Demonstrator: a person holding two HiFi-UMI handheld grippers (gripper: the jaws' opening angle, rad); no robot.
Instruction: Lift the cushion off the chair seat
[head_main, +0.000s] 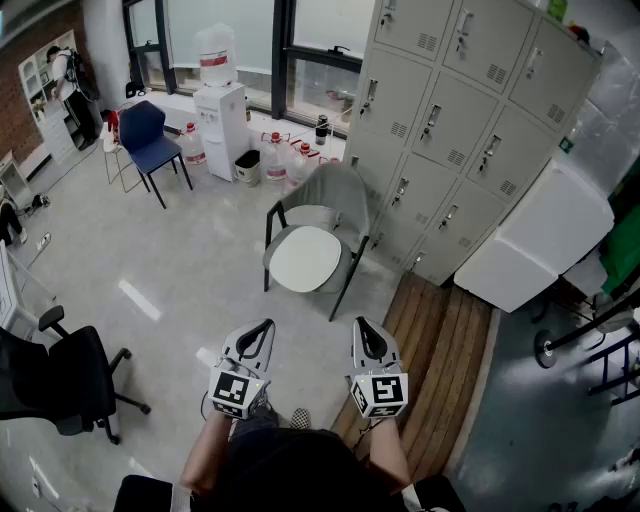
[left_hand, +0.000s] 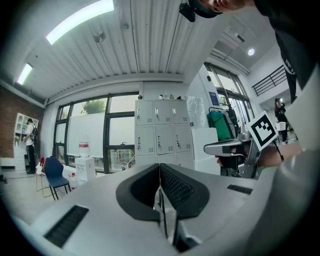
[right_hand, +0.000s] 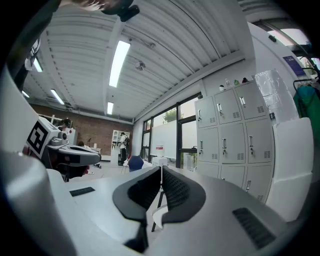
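Observation:
In the head view a grey chair (head_main: 335, 200) with black legs stands on the floor ahead of me, and a round white cushion (head_main: 305, 258) lies on its seat. My left gripper (head_main: 262, 332) and right gripper (head_main: 364, 330) are held side by side, level, short of the chair and apart from it. Both are shut with nothing between the jaws. In the left gripper view the dark pads (left_hand: 172, 187) meet at the tip of the left gripper (left_hand: 160, 166). It is the same for the right gripper (right_hand: 161, 169) in its own view.
Grey lockers (head_main: 450, 120) stand behind the chair, with a white cabinet (head_main: 540, 240) to their right. A wooden platform (head_main: 440, 350) lies at my right. A black office chair (head_main: 60, 385) is at my left; a blue chair (head_main: 150, 140) and water dispenser (head_main: 222, 115) stand farther back.

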